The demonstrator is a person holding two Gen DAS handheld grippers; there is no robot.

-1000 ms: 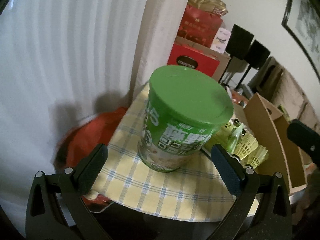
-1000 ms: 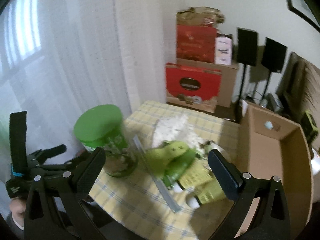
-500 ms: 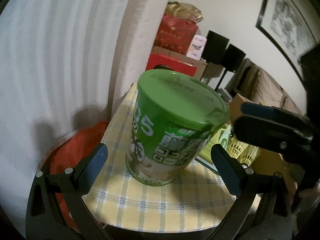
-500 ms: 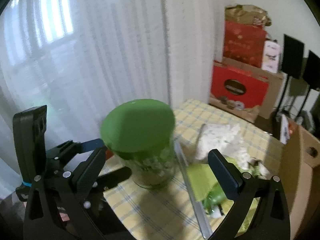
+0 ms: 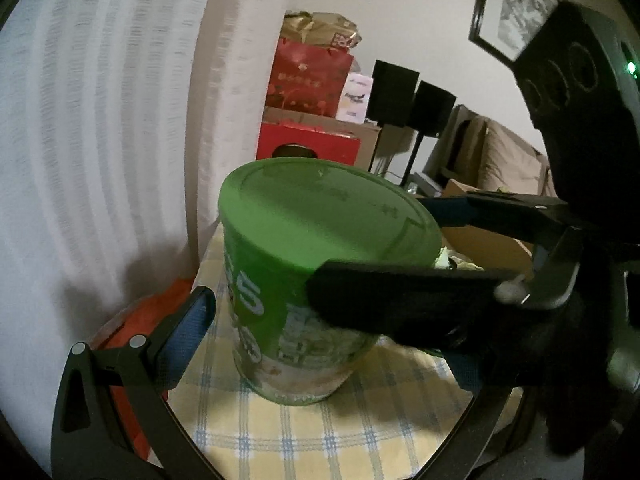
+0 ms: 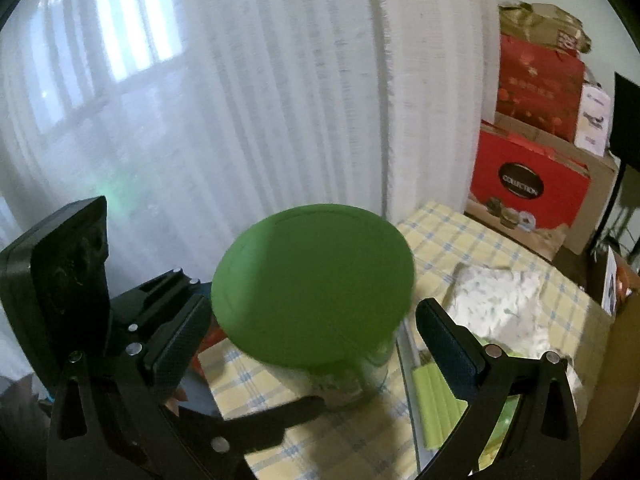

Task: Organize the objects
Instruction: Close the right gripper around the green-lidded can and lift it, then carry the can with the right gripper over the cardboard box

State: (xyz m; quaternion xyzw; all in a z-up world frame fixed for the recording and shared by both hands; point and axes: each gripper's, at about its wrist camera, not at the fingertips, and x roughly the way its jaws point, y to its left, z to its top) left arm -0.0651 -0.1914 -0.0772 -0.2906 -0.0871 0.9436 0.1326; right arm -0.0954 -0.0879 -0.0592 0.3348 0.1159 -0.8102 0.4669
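Left claw — fingers spread wide, flanking a green-lidded can without touching it. Right claw — also parted, its fingers standing on either side of the can's green lid; in the left wrist view one of its fingers crosses in front of the can just below the lid, contact not certain. Can stands upright near the edge of a yellow checked tabletop. Behind: white curtain, red boxes stacked by the wall.
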